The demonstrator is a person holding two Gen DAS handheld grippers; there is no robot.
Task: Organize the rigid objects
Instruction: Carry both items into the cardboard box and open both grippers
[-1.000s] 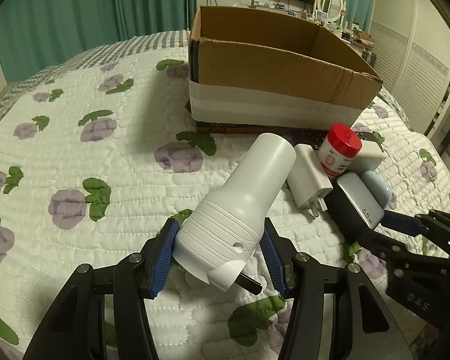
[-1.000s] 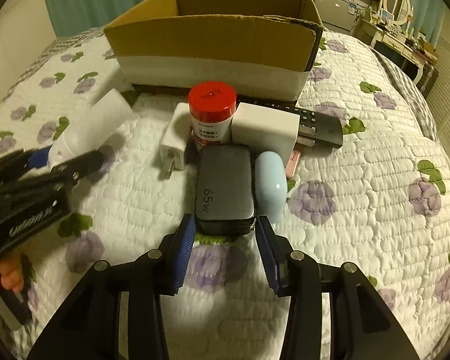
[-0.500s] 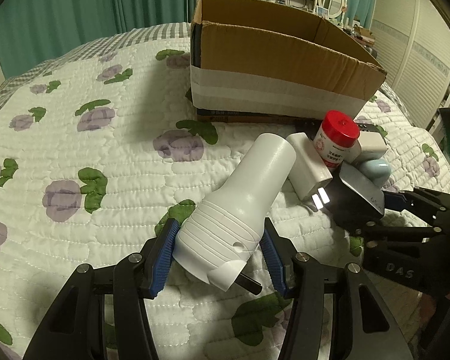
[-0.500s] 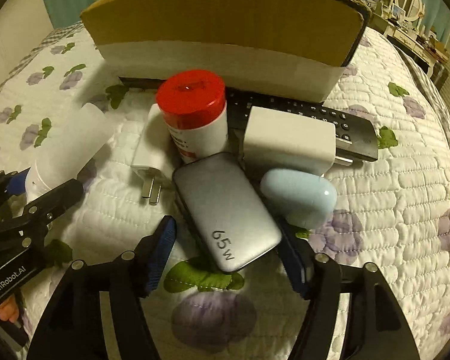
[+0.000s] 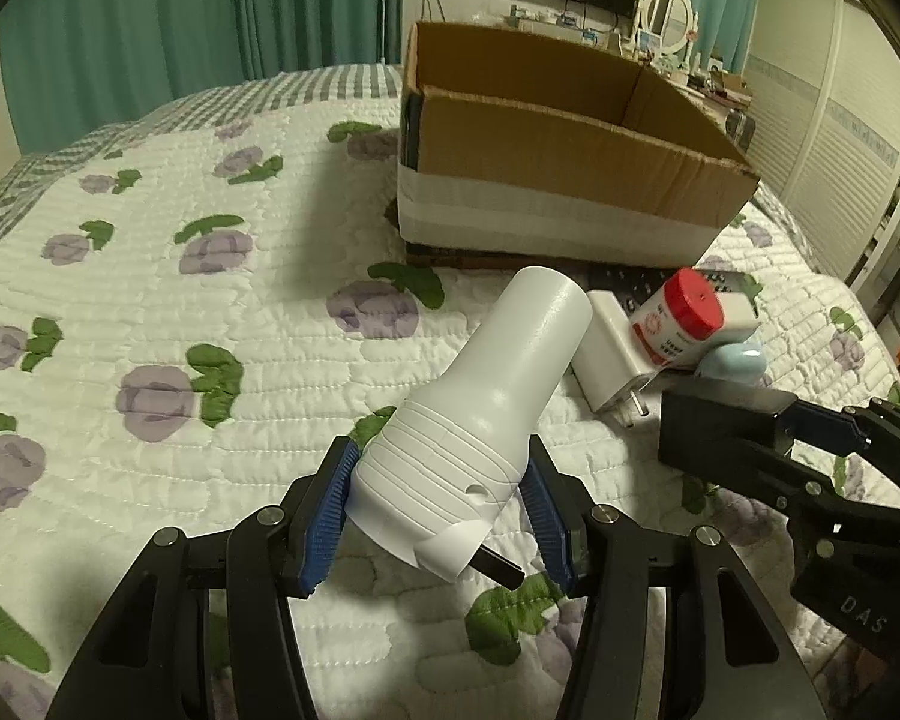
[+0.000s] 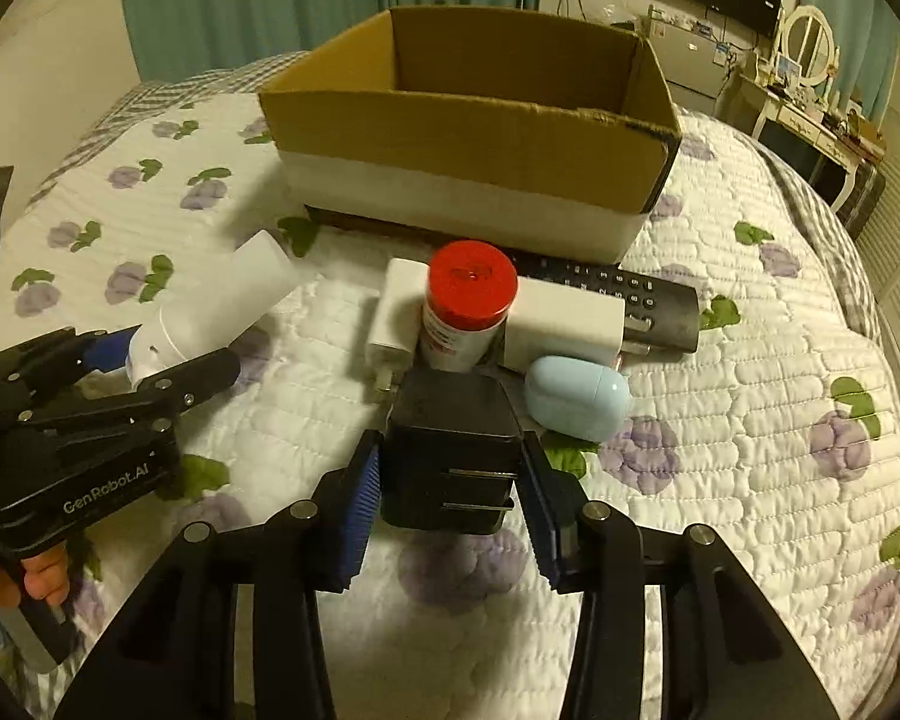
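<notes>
Several small things crowd the quilted floral bedspread [image 6: 750, 480] just in front of the open brown cardboard box [image 6: 468, 138]: a red-capped white bottle [image 6: 468, 306], two white plug adapters [image 6: 396, 312] flanking it, a black remote control [image 6: 636, 306] against the box's base and a pale blue oval case [image 6: 576, 396]. In front of the box, we grip a black charger brick [image 6: 450, 456] in our right gripper [image 6: 450, 510], prongs toward the camera. Our left gripper [image 5: 438, 510] clamps the ribbed end of a white plastic cylinder [image 5: 486, 402] pointing toward the box.
</notes>
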